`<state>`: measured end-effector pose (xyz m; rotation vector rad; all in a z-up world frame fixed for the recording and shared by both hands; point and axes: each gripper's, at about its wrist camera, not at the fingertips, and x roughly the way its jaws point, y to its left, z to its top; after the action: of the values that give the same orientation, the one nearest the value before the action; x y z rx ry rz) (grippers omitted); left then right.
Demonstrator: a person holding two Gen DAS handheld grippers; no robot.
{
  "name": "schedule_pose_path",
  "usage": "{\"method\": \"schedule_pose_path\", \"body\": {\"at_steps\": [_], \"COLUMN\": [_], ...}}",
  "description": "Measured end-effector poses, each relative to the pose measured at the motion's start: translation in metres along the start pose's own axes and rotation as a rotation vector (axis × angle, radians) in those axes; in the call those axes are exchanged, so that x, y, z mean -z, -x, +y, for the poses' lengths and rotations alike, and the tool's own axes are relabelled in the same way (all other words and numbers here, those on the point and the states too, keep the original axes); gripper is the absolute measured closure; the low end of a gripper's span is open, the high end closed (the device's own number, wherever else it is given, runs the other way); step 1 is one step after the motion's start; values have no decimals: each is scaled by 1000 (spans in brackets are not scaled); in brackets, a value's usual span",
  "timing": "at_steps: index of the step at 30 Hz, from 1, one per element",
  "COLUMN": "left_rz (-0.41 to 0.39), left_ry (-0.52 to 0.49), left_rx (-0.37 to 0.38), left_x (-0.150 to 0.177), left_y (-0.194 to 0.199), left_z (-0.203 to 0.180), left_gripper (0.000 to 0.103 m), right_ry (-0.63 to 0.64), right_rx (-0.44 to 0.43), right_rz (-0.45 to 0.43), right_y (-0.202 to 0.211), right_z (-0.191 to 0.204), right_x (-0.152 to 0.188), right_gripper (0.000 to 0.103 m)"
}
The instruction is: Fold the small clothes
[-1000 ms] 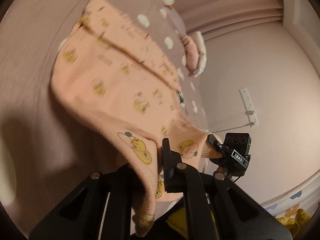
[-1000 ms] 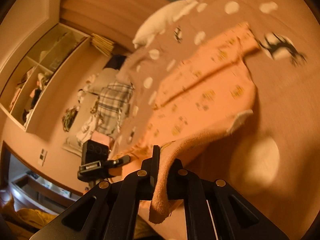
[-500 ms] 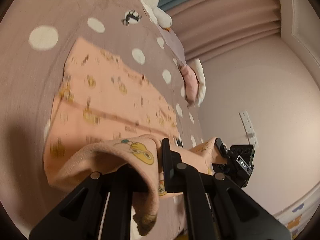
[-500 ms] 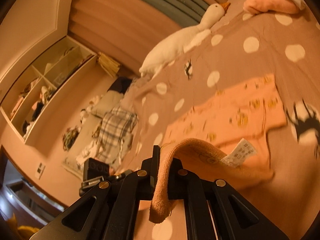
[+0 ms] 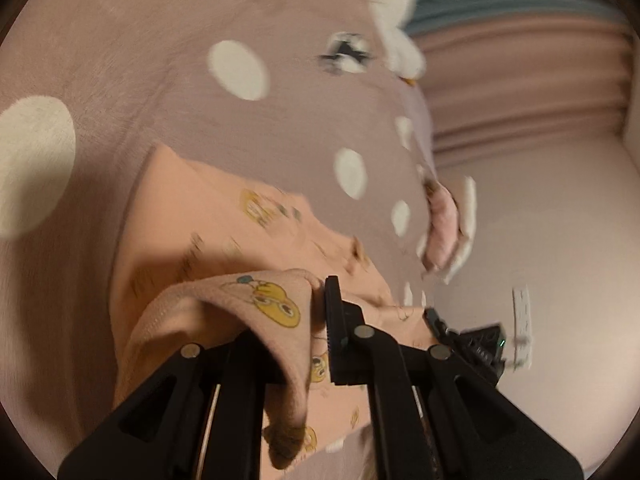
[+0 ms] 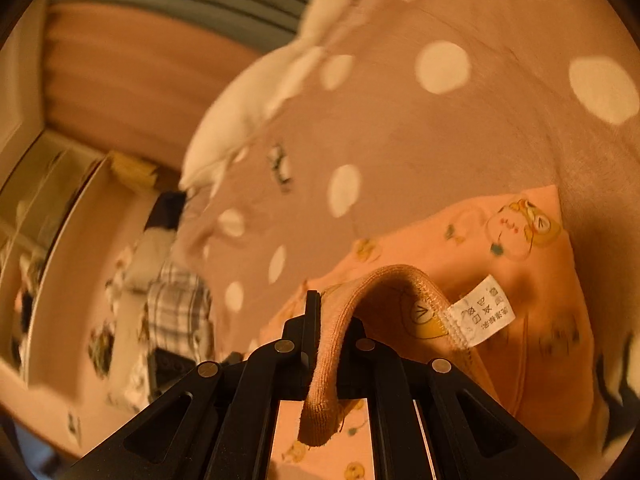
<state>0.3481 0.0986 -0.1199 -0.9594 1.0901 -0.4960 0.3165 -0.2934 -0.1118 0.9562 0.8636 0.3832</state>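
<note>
A small peach garment with yellow cartoon prints (image 5: 224, 220) lies on the polka-dot bedspread (image 5: 168, 60). My left gripper (image 5: 310, 320) is shut on one edge of it and holds that edge low over the lower layer. My right gripper (image 6: 334, 320) is shut on the ribbed hem (image 6: 360, 292) of the same garment (image 6: 532, 280), with a white care label (image 6: 480, 312) showing beside it. The right gripper also shows in the left wrist view (image 5: 472, 340), at the garment's far edge. The held edge is folded over the flat part.
A white goose plush (image 6: 260, 92) lies on the bed beyond the garment; it also shows in the left wrist view (image 5: 392, 12). A pink and white pillow (image 5: 448, 228) sits at the bed's right. A plaid cloth (image 6: 176, 312) and shelves lie off the bed's left side.
Both grippers have carried the held edge forward and down over the garment. The garment now lies doubled over and much closer to the bed, and the far part has shortened.
</note>
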Motion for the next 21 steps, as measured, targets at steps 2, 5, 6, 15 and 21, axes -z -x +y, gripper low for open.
{"method": "schedule_pose_path", "body": {"at_steps": [2,5,6,15,21], "left_rz": [-2,-16,-24,-81,63], "left_ry": [72,109,116,-243,-538], "left_rx": [-8,-109,-114,-324,-394], "left_x": [-14,-32,-37,-18,40], "left_y": [-4,-2,2,58,36], "left_z": [13,27,31,-13,-31], "left_gripper": [94,92,92,76,78], "right_ry": [-144,-273,-283,140,535], "right_rx": [-7,27,49,196,378], "right_rz": [-16,-58,-78,-80,161], "right_y": [-2,5,11,60,17], "right_z": [-22,-49,-54,-5,40], "right_x": [-9,-16,-17,-1,61], "right_gripper": [97,94,88,67,80]}}
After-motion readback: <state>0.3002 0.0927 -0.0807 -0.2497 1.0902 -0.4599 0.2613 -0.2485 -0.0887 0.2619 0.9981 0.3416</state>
